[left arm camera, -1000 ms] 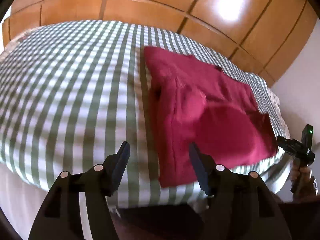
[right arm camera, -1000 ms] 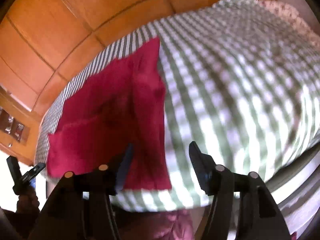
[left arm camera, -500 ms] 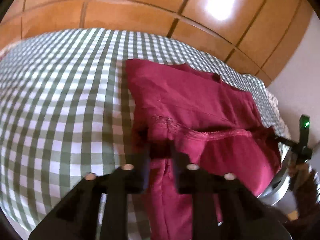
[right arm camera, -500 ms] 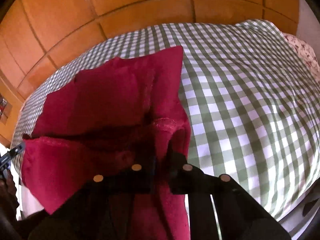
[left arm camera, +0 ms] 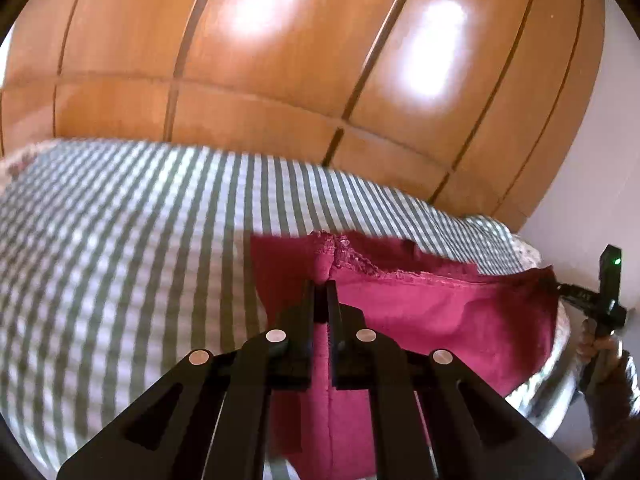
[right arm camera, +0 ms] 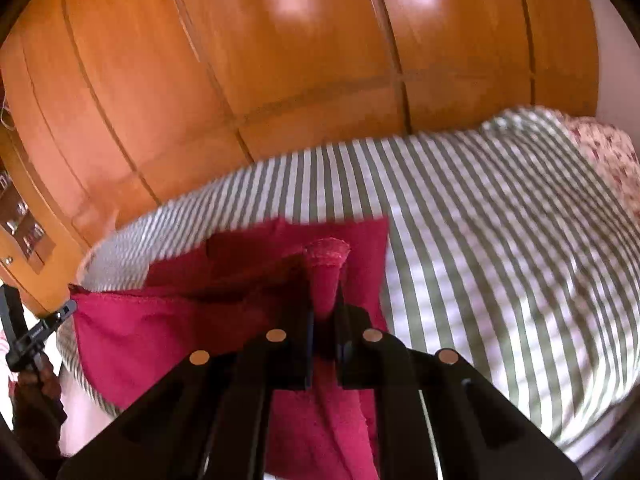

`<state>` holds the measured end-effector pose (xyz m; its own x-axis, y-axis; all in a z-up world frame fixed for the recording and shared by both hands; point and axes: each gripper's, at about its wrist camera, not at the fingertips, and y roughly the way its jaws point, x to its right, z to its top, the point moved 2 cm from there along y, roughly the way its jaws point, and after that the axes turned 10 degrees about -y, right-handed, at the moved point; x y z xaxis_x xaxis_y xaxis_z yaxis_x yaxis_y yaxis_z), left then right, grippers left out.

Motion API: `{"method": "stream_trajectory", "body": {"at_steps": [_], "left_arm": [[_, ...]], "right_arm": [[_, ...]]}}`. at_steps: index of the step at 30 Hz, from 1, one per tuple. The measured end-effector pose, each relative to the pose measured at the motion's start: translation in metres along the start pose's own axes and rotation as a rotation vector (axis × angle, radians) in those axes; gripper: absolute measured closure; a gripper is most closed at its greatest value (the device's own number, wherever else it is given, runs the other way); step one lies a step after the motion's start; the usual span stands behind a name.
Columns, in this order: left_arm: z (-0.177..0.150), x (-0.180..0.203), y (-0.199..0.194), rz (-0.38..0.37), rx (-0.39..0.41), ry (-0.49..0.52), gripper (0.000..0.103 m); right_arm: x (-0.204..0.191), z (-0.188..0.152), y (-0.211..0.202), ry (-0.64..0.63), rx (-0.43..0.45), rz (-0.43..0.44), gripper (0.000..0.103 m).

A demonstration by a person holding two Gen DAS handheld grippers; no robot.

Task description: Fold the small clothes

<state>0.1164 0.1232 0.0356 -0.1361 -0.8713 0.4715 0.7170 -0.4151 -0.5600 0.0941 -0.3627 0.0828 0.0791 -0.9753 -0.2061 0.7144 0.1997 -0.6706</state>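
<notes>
A dark red garment (left arm camera: 440, 312) lies on the green-and-white checked bed cover (left arm camera: 120, 260). My left gripper (left arm camera: 320, 284) is shut on its near left hem corner and holds it raised, carried towards the far edge. My right gripper (right arm camera: 324, 304) is shut on the near right hem corner of the garment (right arm camera: 160, 328), also raised. The hem stretches taut between the two grippers. The right gripper also shows at the right of the left wrist view (left arm camera: 600, 300), and the left gripper at the left of the right wrist view (right arm camera: 36, 332).
A glossy wooden wardrobe (left arm camera: 280, 60) stands right behind the bed. A floral pillow (right arm camera: 608, 160) lies at the bed's far right end. A white wall (left arm camera: 600, 140) is at the right.
Both grippers closed on the near hem corners, then lifted them and carried them forward over the garment towards the wardrobe side. The views now tilt up.
</notes>
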Motion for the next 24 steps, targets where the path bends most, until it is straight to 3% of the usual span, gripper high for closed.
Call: {"method": "stream_trajectory", "body": {"at_steps": [4,9,16,18,19,20,22,23,24], "left_arm": [[0.030,0.001,0.035,0.040,0.015,0.004,0.099],[0.060,-0.008,0.094,0.123,-0.023,-0.008,0.099],[0.052,-0.031,0.179,0.291,-0.164,-0.019,0.099],[0.045,-0.039,0.191,0.327,-0.206,-0.022,0.099],[0.042,-0.039,0.191,0.332,-0.216,-0.024,0.099],[0.042,-0.037,0.187,0.350,-0.197,-0.018,0.094],[0.043,-0.027,0.170,0.390,-0.145,0.003,0.076],[0.043,-0.022,0.162,0.381,-0.116,-0.001,0.071],[0.042,-0.014,0.150,0.348,-0.076,-0.005,0.059]], "right_arm": [[0.017,0.037,0.047,0.044,-0.002,-0.024,0.096],[0.034,0.061,0.116,0.082,-0.060,-0.076,0.097],[0.052,0.038,0.203,0.106,-0.217,-0.148,0.096],[0.057,0.029,0.205,0.117,-0.224,-0.162,0.087],[0.058,0.028,0.197,0.124,-0.204,-0.165,0.070],[0.058,0.028,0.189,0.128,-0.180,-0.165,0.055],[0.051,0.031,0.164,0.113,-0.115,-0.167,0.050],[0.043,0.032,0.148,0.098,-0.076,-0.148,0.046],[0.033,0.032,0.135,0.085,-0.049,-0.118,0.043]]}}
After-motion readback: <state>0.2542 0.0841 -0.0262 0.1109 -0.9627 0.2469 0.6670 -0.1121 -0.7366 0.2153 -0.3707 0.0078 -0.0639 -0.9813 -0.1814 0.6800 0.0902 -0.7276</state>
